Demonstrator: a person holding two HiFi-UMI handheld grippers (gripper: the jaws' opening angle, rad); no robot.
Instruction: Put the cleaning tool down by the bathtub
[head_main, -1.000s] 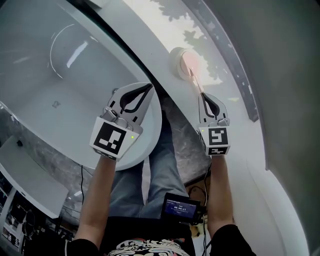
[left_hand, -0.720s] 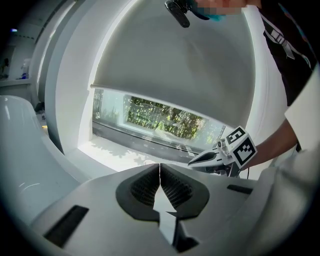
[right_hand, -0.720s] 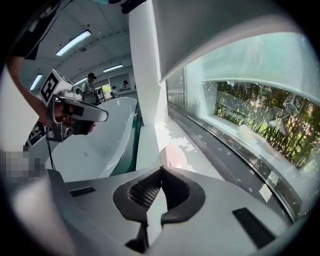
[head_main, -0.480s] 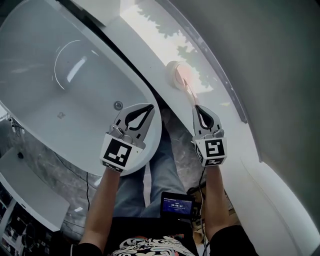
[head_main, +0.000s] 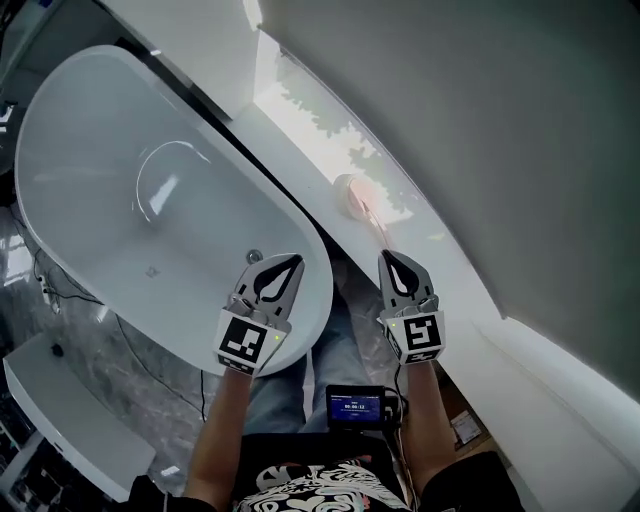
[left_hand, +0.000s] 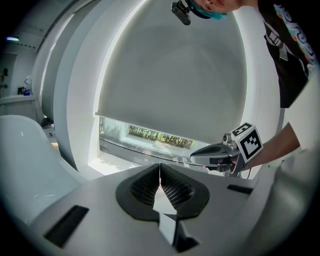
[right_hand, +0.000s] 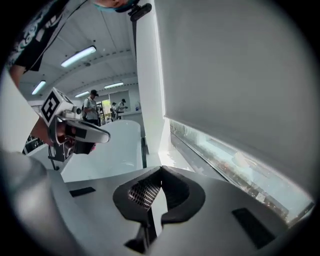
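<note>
The cleaning tool (head_main: 352, 195), a round pale brush head with a thin pinkish handle, lies on the white window ledge (head_main: 300, 130) beside the white oval bathtub (head_main: 100, 170). Its handle points toward my right gripper (head_main: 389, 258), which is shut just short of the handle's end. In the right gripper view its jaws (right_hand: 160, 172) meet with nothing between them, and the tool does not show there. My left gripper (head_main: 292, 262) hovers over the tub's near rim, also shut and empty (left_hand: 160, 166). Each gripper shows in the other's view: the right gripper (left_hand: 194, 155) and the left gripper (right_hand: 107, 136).
A grey blind covers the window above the ledge. The tub drain (head_main: 255, 256) sits near the left gripper. A small screen device (head_main: 355, 407) hangs at the person's waist. Cables lie on the marble floor (head_main: 150, 340), and a white shelf (head_main: 60, 400) stands lower left. People (right_hand: 91, 107) are far behind.
The head view has risen and widened, showing the whole tub. Both grippers have drawn back toward the person. The tool stays on the ledge, with the right gripper's tip backed off from its handle.
</note>
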